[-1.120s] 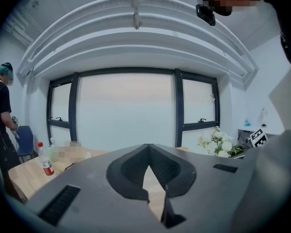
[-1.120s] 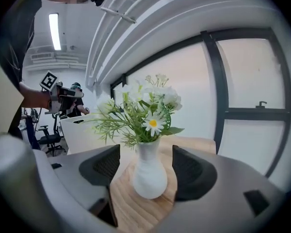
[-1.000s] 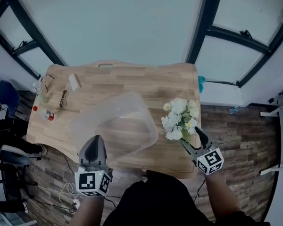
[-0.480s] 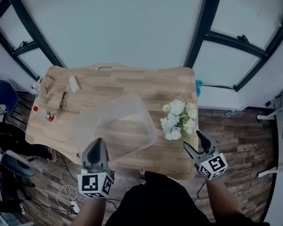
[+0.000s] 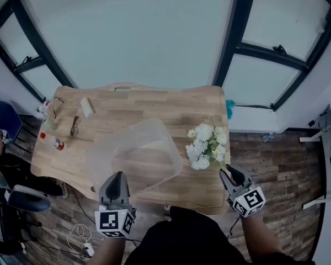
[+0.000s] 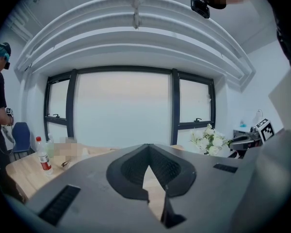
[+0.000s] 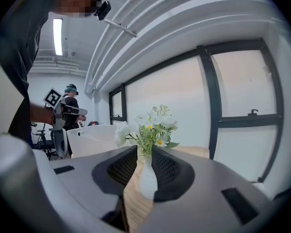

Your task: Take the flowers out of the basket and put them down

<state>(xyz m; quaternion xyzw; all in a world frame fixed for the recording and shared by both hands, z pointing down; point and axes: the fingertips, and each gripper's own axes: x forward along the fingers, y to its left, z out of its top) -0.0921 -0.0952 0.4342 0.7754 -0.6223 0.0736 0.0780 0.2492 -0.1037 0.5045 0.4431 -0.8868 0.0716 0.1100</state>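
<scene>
The basket [image 5: 107,148], a clear plastic tub, stands at centre frame in the head view on the table [image 5: 154,101]; through its walls we see only the wood beneath. The flowers [image 5: 205,146] are out of it: they stand upright in a white vase [image 7: 148,178] on the table, just right of the basket and apart from it. A bottle [image 5: 54,143] with a red cap lies at the table's left edge; we cannot tell its contents. The left gripper [image 5: 116,176] hangs at lower left of the head view, by the basket's near side. Its own view shows the jaw tips pressed together with nothing between them. The right gripper [image 5: 230,173] sits at lower right, near the flowers but not touching them. Its jaws are closing. In its own view a gap remains between the tips, and the vase shows through that gap, standing beyond the pads and not pressed by them. Compared with one second ago, the right gripper has drawn back toward the lower right. Then its jaws were spread wide, with the tips at the lower edge of the flowers; now bare table shows between tips and flowers. The flowers, the basket and the left gripper keep the same places relative to the table.
</scene>
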